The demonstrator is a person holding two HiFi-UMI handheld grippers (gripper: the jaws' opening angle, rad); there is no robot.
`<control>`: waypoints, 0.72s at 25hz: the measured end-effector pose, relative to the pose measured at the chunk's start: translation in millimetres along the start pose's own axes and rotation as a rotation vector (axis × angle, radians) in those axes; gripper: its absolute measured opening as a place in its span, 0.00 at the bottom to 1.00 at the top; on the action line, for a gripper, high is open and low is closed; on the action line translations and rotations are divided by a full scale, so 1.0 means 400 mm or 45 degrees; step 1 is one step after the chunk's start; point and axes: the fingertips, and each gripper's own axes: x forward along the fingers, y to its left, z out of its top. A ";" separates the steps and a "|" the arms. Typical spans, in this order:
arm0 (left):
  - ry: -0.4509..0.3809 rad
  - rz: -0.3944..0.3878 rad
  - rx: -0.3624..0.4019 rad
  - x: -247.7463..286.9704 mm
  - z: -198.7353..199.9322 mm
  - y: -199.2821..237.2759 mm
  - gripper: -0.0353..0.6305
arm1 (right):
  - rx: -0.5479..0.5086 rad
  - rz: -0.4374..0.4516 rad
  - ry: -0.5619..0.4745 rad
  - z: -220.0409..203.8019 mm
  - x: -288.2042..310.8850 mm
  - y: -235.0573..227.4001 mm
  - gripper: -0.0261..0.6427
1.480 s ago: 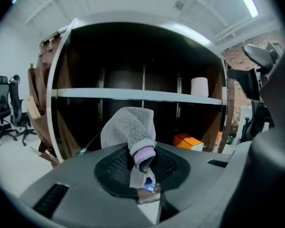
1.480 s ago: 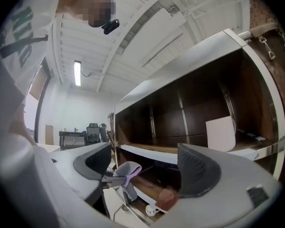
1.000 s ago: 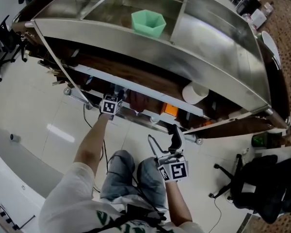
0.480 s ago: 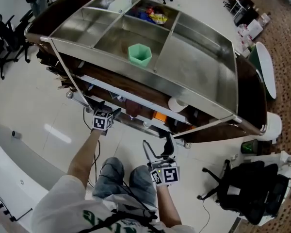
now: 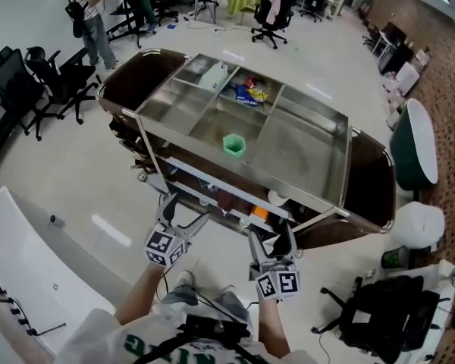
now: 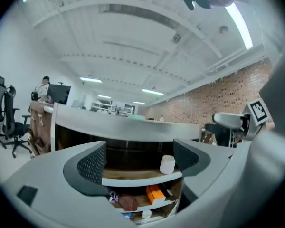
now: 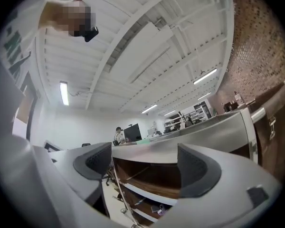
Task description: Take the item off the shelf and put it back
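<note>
Up and back from the shelf has come the left hand-held gripper, its jaws just opened wide with nothing between them. The right hand-held gripper, also raised, stands apart and empty. The item is probably back among the lower shelf's things, though I cannot tell which it is, so the task looks done.

White short-sleeved shirt with green print at six o'clock; blue jeans above it; black straps. Grey left gripper and right gripper bear black-and-white marker cubes.
</note>
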 end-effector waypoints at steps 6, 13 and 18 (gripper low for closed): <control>-0.198 0.058 -0.009 -0.124 0.213 -0.037 0.70 | -0.141 0.013 -0.047 0.123 0.006 0.039 0.70; -0.234 0.058 0.076 -0.155 0.256 -0.056 0.70 | -0.257 -0.018 0.035 0.107 0.000 0.071 0.69; -0.272 0.061 0.110 -0.172 0.285 -0.068 0.70 | -0.270 0.020 0.028 0.111 0.013 0.096 0.69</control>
